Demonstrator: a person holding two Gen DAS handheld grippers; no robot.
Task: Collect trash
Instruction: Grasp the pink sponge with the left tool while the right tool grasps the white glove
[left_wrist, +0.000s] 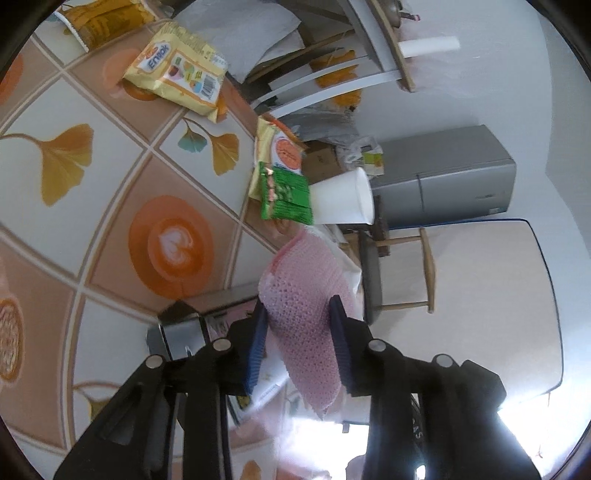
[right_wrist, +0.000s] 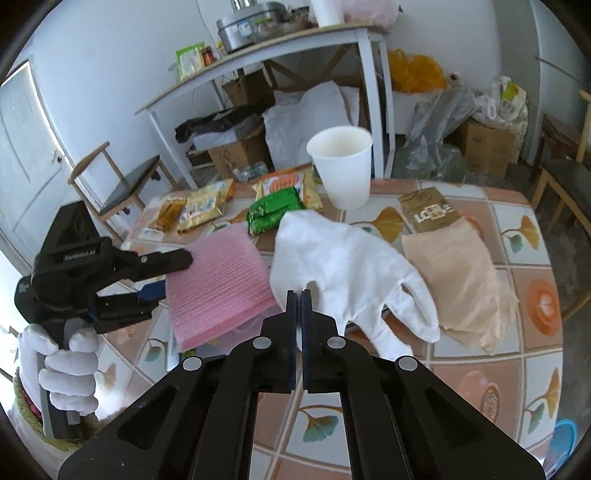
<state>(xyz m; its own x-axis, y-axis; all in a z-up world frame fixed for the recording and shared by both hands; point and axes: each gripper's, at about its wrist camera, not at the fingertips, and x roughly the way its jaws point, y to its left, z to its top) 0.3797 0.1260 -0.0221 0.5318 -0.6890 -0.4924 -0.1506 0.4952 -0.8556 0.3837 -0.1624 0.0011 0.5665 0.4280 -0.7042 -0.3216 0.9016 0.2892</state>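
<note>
The left gripper (left_wrist: 299, 314), at the lower centre of its own view, has its blue pads (left_wrist: 340, 332) pressed on either side of a pink bubble-wrap sheet (left_wrist: 306, 314); seen from the right wrist, that sheet lies left of centre on the patterned table (right_wrist: 517, 229), lifted at its near edge. The right gripper (right_wrist: 298, 295) sits low in the centre with its jaws drawn together on the edge of a white glove (right_wrist: 343, 266). Behind these stand a white paper cup (right_wrist: 341, 166), a green wrapper (right_wrist: 273, 216), yellow snack packets (right_wrist: 201, 208) and a tan bag (right_wrist: 458, 284).
</note>
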